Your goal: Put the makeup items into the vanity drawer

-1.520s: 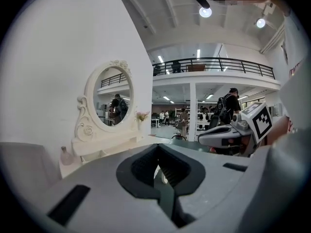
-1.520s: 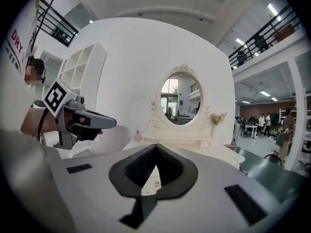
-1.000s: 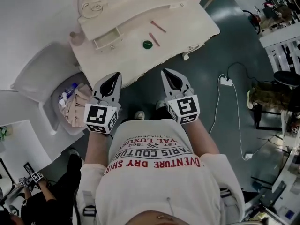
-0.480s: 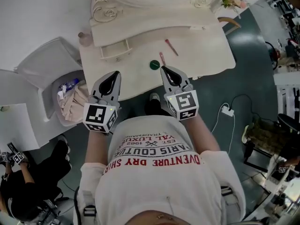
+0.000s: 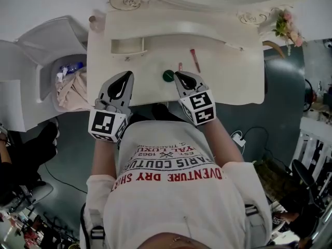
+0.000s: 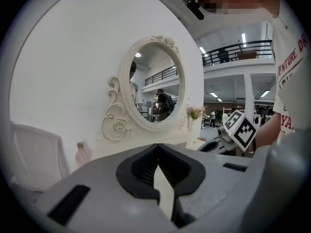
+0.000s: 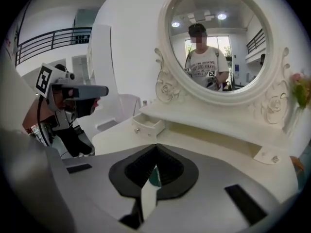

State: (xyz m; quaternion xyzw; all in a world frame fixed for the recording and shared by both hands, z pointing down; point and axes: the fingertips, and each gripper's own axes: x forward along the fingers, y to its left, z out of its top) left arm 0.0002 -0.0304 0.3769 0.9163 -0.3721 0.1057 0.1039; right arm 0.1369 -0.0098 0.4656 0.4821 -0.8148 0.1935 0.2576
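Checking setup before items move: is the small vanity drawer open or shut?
Open. The drawer juts out from the vanity shelf front, its inside showing from above; the right gripper view also shows it pulled out.

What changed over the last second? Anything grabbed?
Both moved forward to the white vanity table: left tongs and right tongs now overlap its front edge, the right tip beside the round dark-green compact. Nothing taken or released; both stay shut, empty. The small open drawer, compact and two pink pencils unmoved.

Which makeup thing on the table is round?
The green container beside the right gripper; the other two are thin reddish sticks.
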